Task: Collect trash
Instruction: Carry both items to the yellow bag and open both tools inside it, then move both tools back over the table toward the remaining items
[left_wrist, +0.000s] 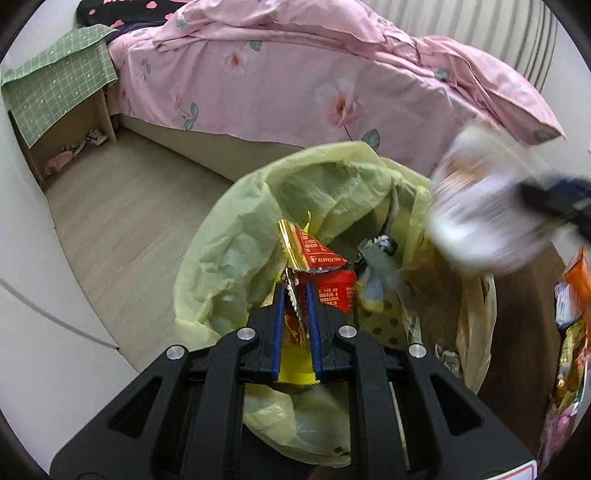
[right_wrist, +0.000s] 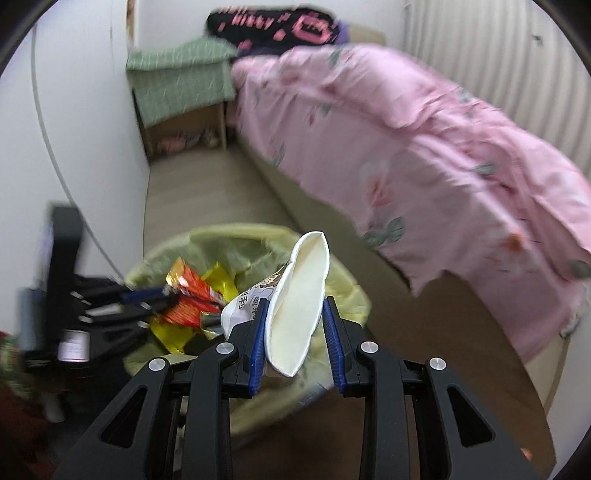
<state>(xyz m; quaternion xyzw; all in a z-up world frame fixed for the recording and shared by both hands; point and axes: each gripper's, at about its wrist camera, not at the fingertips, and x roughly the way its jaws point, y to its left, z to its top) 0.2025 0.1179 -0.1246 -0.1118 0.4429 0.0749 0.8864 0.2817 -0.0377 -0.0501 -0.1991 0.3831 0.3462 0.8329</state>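
A trash bin lined with a yellow-green bag (left_wrist: 236, 258) stands on the floor beside the bed; it also shows in the right wrist view (right_wrist: 207, 240). My left gripper (left_wrist: 295, 291) is shut on a red and gold snack wrapper (left_wrist: 314, 254) and holds it over the bin's mouth. My right gripper (right_wrist: 295, 306) holds a flattened white paper cup (right_wrist: 299, 306) over the bin's right rim; the jaws stand a little apart with the cup between them. The cup shows blurred in the left wrist view (left_wrist: 480, 206). Several wrappers (left_wrist: 380, 291) lie inside the bin.
A bed with a pink floral quilt (left_wrist: 295, 81) runs behind the bin. A wooden side table under a green cloth (left_wrist: 59, 85) stands at the far left. More snack wrappers (left_wrist: 572, 321) lie on a dark surface at the right. A white wall (left_wrist: 44, 350) is at the left.
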